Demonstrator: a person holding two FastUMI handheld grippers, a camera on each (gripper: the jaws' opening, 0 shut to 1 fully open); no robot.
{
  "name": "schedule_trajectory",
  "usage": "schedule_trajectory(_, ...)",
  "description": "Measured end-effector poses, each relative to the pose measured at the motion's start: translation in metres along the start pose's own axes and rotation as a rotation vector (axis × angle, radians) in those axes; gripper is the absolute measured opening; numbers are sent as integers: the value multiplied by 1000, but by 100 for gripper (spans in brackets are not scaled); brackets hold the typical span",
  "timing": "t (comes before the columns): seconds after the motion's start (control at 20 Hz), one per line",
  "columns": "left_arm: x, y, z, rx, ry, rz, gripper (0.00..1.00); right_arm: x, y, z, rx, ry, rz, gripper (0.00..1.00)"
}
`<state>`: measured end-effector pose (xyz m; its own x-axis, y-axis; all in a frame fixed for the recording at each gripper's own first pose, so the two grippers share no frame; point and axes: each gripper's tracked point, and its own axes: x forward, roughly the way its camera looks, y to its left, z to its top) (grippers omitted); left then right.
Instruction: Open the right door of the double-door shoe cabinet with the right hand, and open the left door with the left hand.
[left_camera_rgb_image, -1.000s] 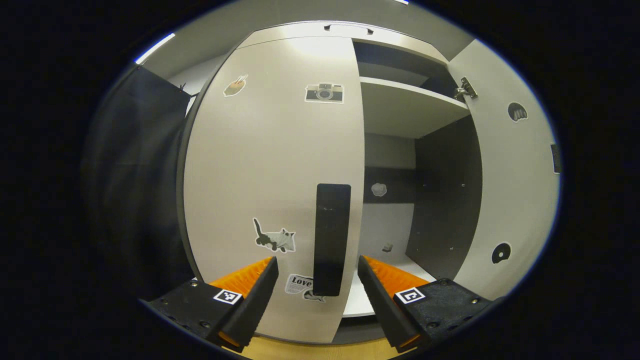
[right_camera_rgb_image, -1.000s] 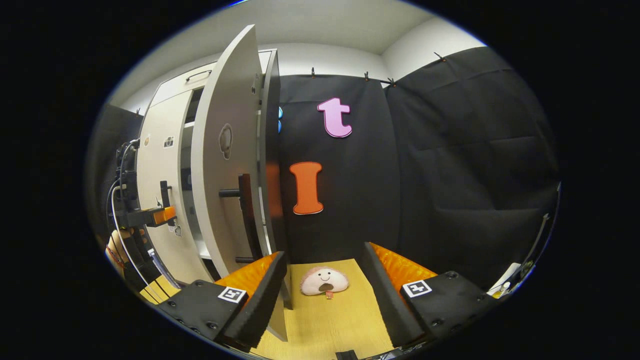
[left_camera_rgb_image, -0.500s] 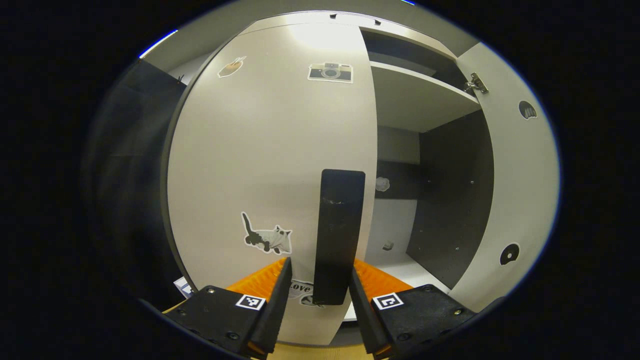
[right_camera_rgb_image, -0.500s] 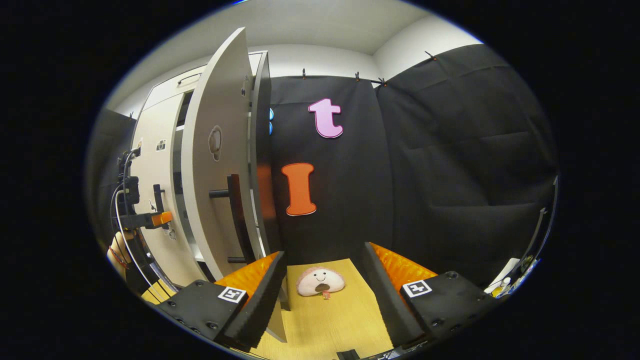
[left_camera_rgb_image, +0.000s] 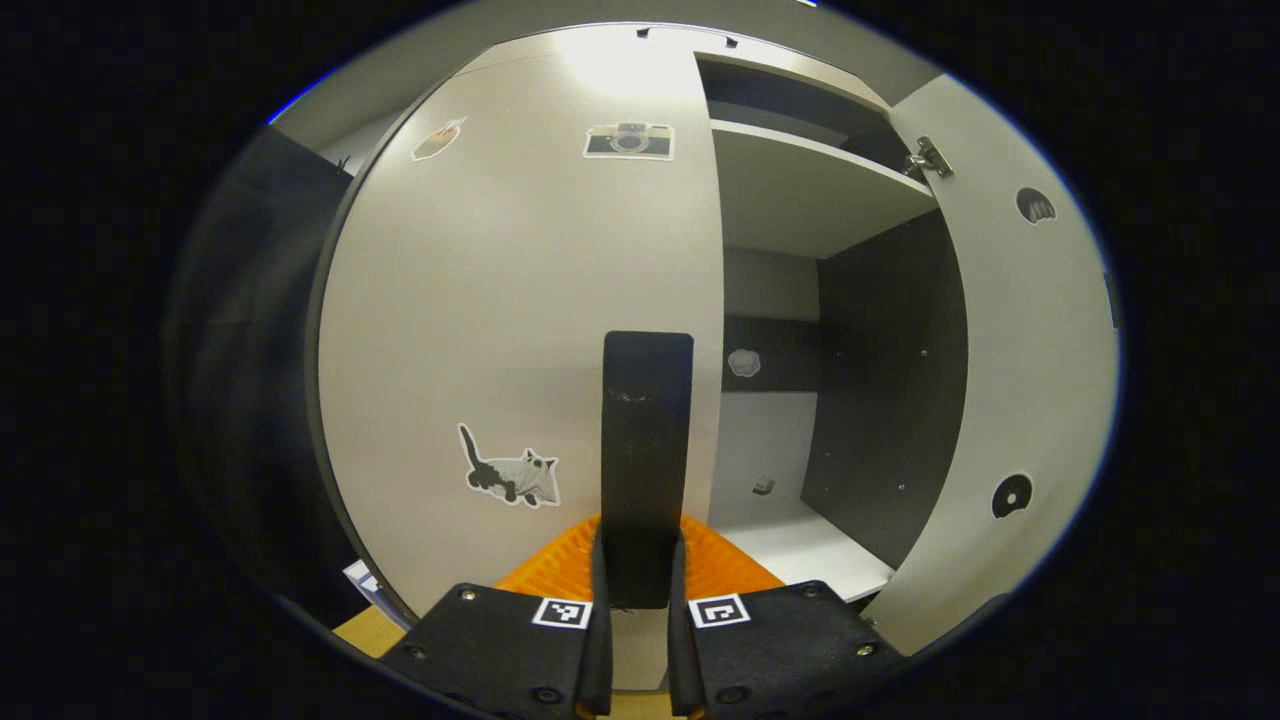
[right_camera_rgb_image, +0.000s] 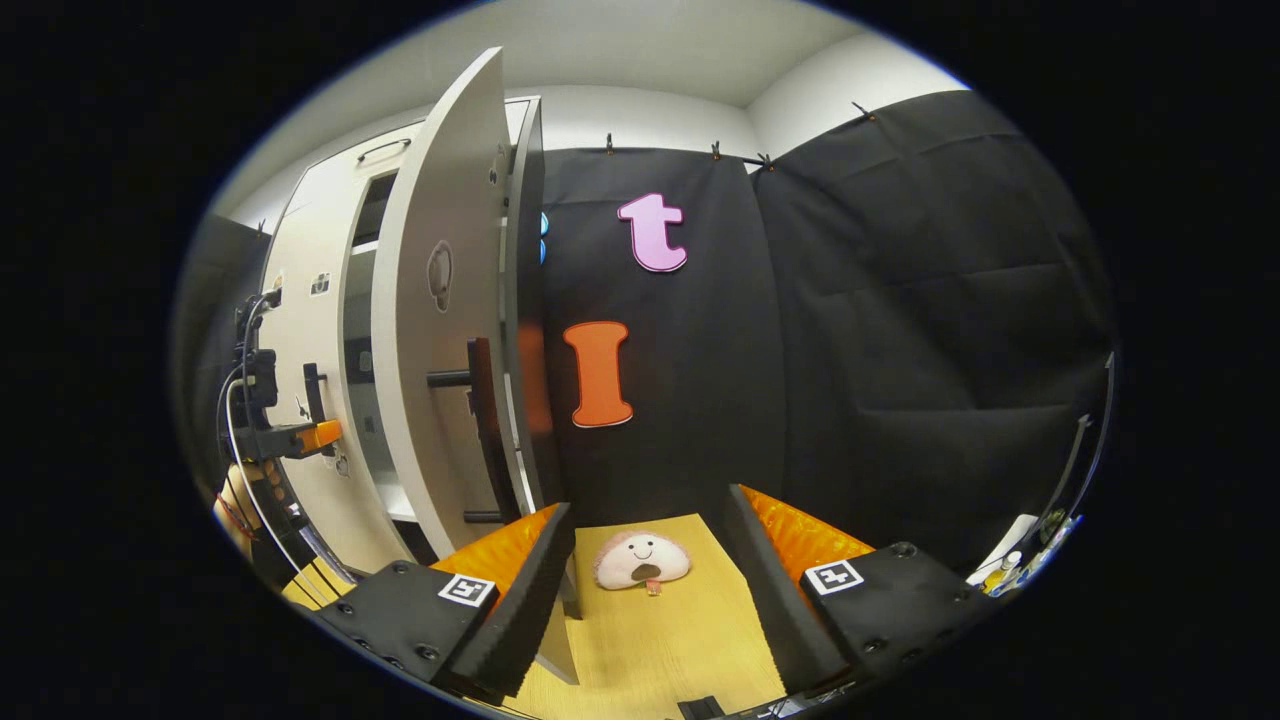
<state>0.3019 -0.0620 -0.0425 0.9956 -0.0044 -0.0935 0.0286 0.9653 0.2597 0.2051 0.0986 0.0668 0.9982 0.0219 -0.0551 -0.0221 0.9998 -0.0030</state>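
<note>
Left gripper (left_camera_rgb_image: 636, 600): I am holding its fingers nearly closed on the lower end of the left door handle (left_camera_rgb_image: 645, 450), one pad on each side of the black bar.
Slip risk: I am gripping the bar close to its bottom tip; if I pull straight back instead of along the door's swing, I judge the pads could be sliding off the end.
Left door (left_camera_rgb_image: 520, 330): it is sitting closed, flush with the cabinet front, stickers on its face; the hinge looks to be at its far-left edge.
Right gripper (right_camera_rgb_image: 645, 590): I am keeping its fingers wide apart, holding nothing, above the wooden floor (right_camera_rgb_image: 660, 640).
Plush toy (right_camera_rgb_image: 642, 560): it is lying on the floor just beyond the right fingers, clear of both doors.
Right door (right_camera_rgb_image: 440, 330): it is standing wide open, its handle (right_camera_rgb_image: 482, 430) untouched.
Cabinet interior (left_camera_rgb_image: 790, 400): the shelf and back panel are showing beside the closed left door.
Collision risk: the hand (right_camera_rgb_image: 245, 495) holding the left gripper is sitting close to the left door; a fast swing could be jamming the door against it.
</note>
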Motion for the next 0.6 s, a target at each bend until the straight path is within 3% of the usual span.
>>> schedule_trajectory(0.55,-42,9,1,-41,-19,-87,19,-1,14,4,-5,-22,35,90)
schedule_trajectory(0.6,-47,10,2,-44,-18,-88,19,0,14,5,-7,-24,35,97)
